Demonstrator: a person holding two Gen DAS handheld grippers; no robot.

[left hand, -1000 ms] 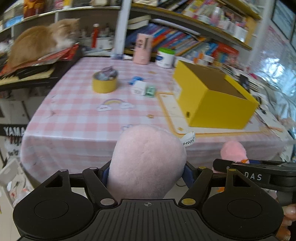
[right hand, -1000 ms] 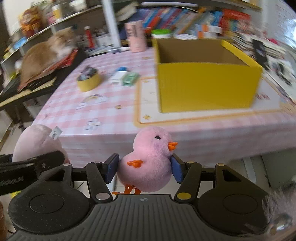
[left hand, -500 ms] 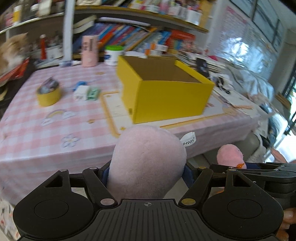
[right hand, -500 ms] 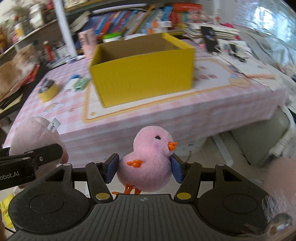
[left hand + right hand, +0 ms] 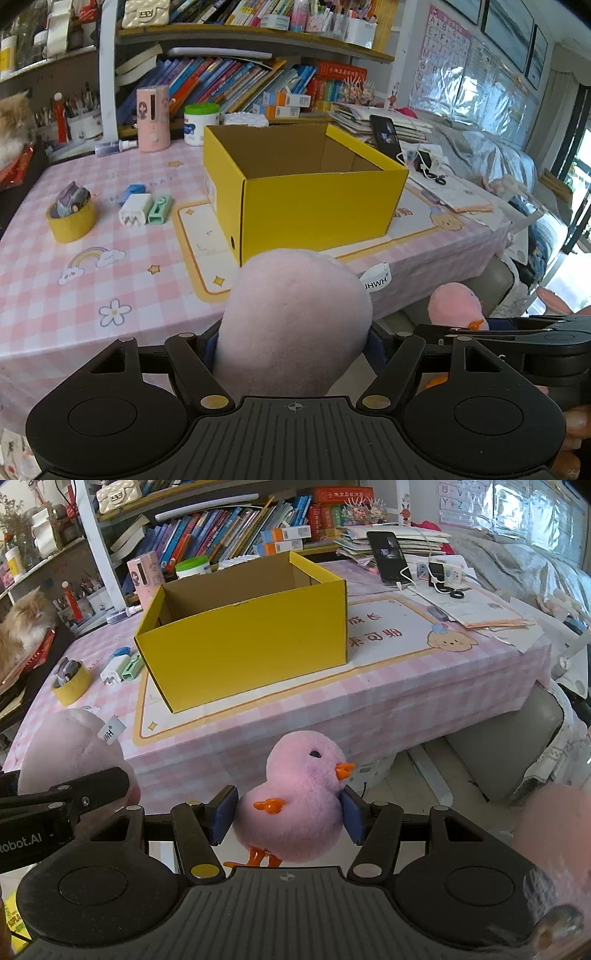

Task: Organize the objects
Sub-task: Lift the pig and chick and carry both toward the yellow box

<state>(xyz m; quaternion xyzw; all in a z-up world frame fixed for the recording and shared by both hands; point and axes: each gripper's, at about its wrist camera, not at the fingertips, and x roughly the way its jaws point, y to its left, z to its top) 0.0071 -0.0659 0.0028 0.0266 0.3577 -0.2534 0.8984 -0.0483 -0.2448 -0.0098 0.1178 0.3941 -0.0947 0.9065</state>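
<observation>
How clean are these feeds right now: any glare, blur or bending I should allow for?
Left wrist: daylight blows out the window side at right, shelves bow from the fisheye, yellow box sharp. Right wrist: a blurred pink mass fills the lower right corner; the pink chick stays crisp.

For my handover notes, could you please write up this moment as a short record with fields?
Left tongs: shut on a pale pink plush toy with a white tag
Right tongs: shut on a pink plush chick with an orange beak
Open yellow cardboard box: on the pink checked tablecloth; what shows of its inside is bare
Yellow tape roll: left of box
</observation>
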